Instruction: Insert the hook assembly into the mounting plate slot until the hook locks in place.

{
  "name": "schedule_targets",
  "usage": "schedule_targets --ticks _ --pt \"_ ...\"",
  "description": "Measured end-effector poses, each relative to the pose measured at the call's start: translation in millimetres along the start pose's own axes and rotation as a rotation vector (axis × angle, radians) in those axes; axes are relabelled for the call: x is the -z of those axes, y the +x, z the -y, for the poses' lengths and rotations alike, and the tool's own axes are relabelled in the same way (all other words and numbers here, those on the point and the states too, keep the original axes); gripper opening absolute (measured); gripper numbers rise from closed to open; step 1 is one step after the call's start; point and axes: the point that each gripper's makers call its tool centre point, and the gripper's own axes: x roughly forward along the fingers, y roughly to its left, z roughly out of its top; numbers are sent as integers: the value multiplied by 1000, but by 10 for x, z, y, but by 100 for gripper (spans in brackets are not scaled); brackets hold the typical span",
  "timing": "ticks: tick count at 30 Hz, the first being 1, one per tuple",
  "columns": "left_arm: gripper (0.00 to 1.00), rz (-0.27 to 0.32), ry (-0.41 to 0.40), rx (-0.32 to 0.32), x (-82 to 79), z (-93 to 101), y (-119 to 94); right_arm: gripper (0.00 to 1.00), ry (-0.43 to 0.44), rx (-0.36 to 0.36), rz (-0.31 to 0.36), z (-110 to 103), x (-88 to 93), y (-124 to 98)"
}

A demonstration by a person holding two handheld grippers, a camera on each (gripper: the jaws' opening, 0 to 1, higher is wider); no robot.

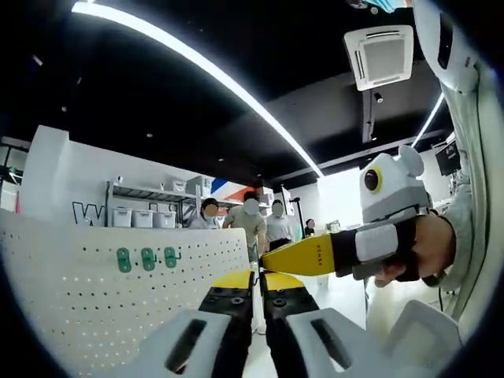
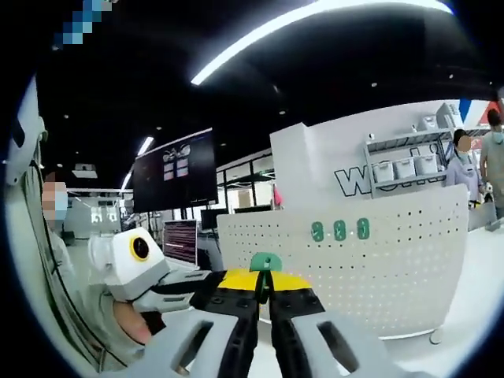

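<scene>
Hook assembly (image 2: 265,262) first, though the left gripper view comes before it; in that view the left gripper (image 1: 258,285) rises from the bottom with its yellow-tipped jaws drawn close together, and whether anything sits between them I cannot tell, since the tips meet with no visible part in the gap; the right gripper (image 1: 272,261) comes in from the right, held in a person's hand (image 1: 429,248), its yellow tip just beside the left gripper's tips; beyond them stands the white pegboard (image 1: 94,307), the mounting plate of the task, with three green hooks (image 1: 147,258) already seated in a row on its upper part, well apart from both grippers; several people stand behind the board near shelving.

In the right gripper view the right gripper's jaws are narrow and pinch a small green piece, the hook assembly, at their very tips; its green head stands proud above the yellow pads; the left gripper (image 2: 177,287) enters from the left, close alongside; the pegboard (image 2: 394,283) lies ahead and a little to the right, the three seated hooks (image 2: 339,230) on it, not yet reached.

By its look the hook assembly is light, small, moulded plastic; stiff rather than soft, likely smooth enough to twist in a loose pinch; I judge the grip best kept on its base, leaving the head and pegs free to enter the slot; a firm, square push should lock it without strain.
</scene>
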Motion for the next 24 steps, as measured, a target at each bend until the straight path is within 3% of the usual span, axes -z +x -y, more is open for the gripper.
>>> schedule_targets --ticks 5,18,24 --pt "7 2 17 5 -7 22 3 1 -8 7 3 13 -6 -1" --pt "38 -50 36 -50 126 -28 -79 1 7 30 11 107 -18 -9" --pt "43 -74 28 -84 188 -87 -167 1 1 47 13 175 -19 -13"
